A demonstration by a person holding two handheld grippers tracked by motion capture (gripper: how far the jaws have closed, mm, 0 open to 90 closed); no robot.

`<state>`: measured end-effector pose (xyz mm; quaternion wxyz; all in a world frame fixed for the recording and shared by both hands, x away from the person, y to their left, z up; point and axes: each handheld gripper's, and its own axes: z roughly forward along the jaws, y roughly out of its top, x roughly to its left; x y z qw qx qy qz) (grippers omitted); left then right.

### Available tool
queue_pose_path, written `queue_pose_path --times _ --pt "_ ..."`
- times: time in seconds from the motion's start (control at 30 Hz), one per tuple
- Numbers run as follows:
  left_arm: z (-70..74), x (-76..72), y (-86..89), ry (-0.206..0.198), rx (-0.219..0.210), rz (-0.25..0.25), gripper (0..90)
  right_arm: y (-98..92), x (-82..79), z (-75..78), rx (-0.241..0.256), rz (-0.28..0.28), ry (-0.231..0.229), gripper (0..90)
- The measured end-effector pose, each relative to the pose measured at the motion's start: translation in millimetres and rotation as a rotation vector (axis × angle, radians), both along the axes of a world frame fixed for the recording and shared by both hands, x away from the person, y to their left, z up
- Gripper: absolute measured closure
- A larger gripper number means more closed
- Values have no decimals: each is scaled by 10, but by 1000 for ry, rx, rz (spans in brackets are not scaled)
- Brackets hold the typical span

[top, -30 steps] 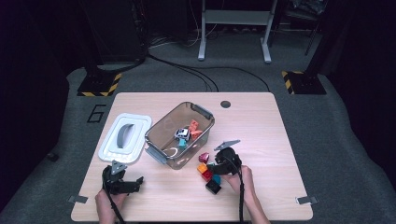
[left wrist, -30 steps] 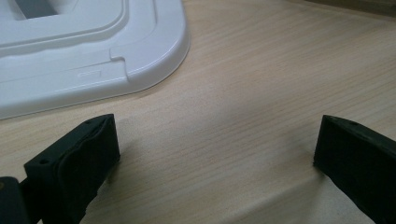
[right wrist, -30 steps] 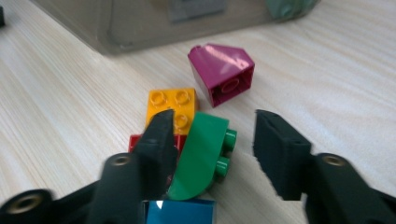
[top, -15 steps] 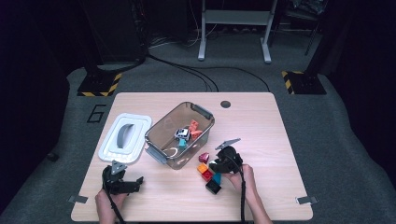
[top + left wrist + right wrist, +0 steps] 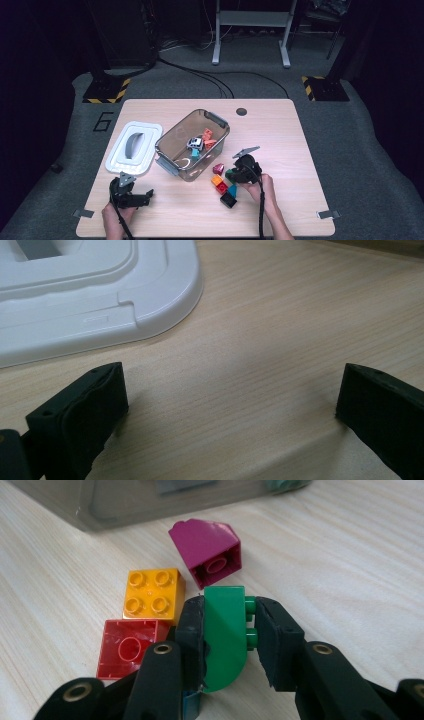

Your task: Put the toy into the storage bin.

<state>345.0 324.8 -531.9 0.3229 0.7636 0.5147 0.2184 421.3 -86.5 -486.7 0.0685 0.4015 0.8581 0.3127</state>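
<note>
My right gripper (image 5: 227,630) is shut on a green rounded brick (image 5: 225,637), low over the table just right of a small heap of bricks: a magenta sloped one (image 5: 206,551), an orange one (image 5: 152,594) and a red one (image 5: 127,647). From above, that gripper (image 5: 239,175) sits in front of the clear bin (image 5: 170,145), with a teal brick (image 5: 232,190) and a black brick (image 5: 228,199) beside it. My left gripper (image 5: 135,196) rests open on the table near the front left, its jaws wide apart over bare wood (image 5: 235,385).
The bin's white lid (image 5: 132,147) lies flat left of the bin, and its corner (image 5: 100,295) is just beyond my left jaws. Several toys lie inside the bin, among them a small car (image 5: 194,143). A round hole (image 5: 241,111) marks the table's back edge.
The right gripper has shifted slightly toward the brick heap and holds the green brick. The left gripper has not moved.
</note>
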Motion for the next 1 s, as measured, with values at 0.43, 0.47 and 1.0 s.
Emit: queue_pose_path --times 0.43,0.47,1.0 --pt "0 0 0 0 -1 0 0 -105 63 169 46 -29 -61 661" --pt "-1 0 -1 -1 -1 1 0 -111 72 180 50 -29 -64 661" --pt "-1 0 -1 -1 -1 1 0 -169 177 335 72 -57 -91 662"
